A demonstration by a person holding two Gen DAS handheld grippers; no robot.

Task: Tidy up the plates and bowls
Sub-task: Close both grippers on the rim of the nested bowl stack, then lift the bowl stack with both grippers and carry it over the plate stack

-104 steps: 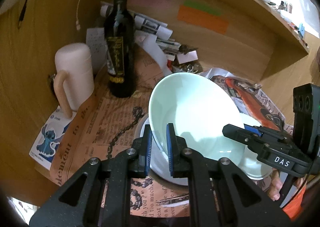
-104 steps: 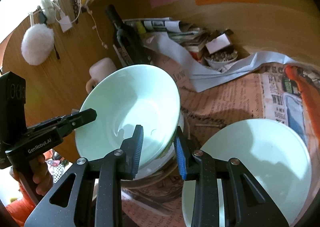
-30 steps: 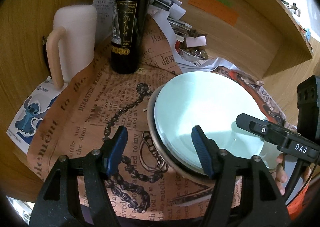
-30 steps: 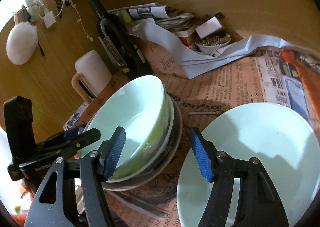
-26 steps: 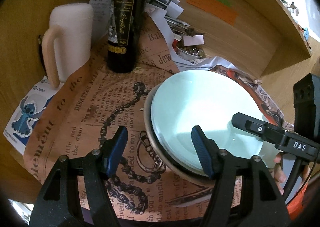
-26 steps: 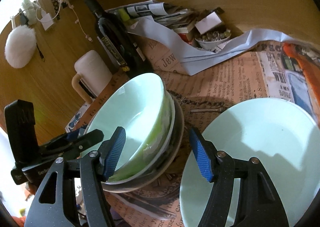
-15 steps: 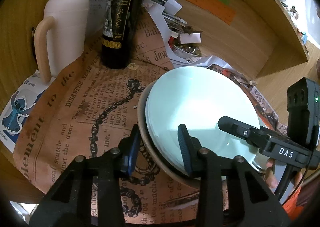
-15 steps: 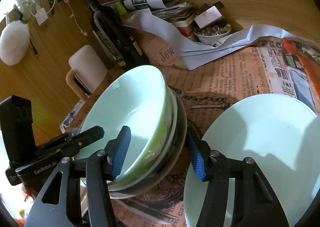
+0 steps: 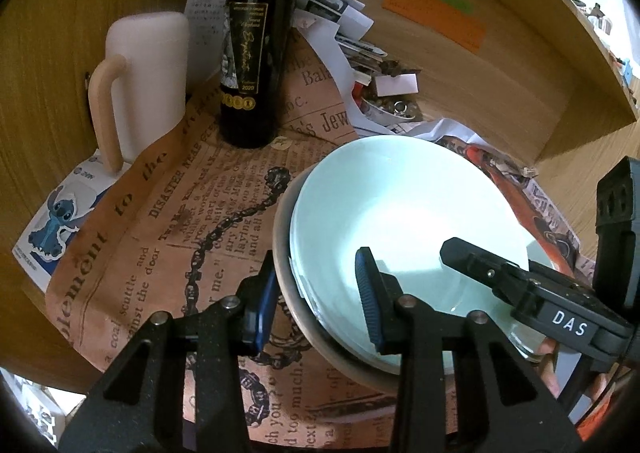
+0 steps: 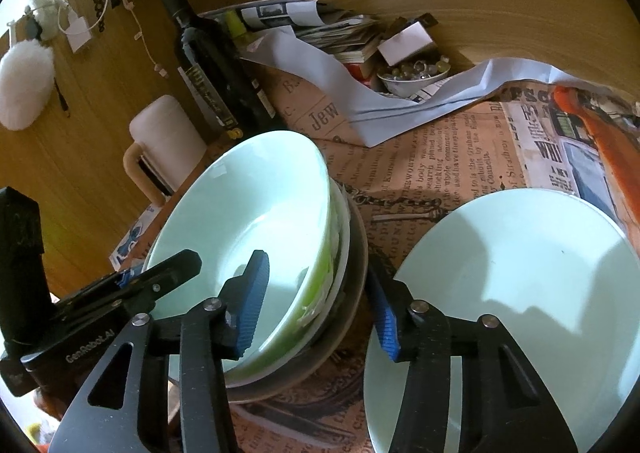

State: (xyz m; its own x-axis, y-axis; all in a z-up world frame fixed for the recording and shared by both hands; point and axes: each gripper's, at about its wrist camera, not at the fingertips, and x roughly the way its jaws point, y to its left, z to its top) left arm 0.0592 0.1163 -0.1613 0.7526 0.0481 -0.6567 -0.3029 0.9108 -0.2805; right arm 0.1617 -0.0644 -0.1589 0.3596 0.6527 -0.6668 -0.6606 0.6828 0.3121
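Both jaws have just been closing across opposite rims of the nested pale-green ceramic bowls (image 10: 248, 221); left gripper (image 9: 316, 293) and right gripper (image 10: 316, 305) straddle them, probably to lift the stack level beside the pale-green plate (image 10: 520, 293).

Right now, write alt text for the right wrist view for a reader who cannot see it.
A stack of pale mint-green ceramic bowls sits on newspaper-print paper, its rim between the blue-padded fingers of the right gripper, which have just been closing. A pale green plate lies to the right; a dark wine bottle and cream mug stand behind.
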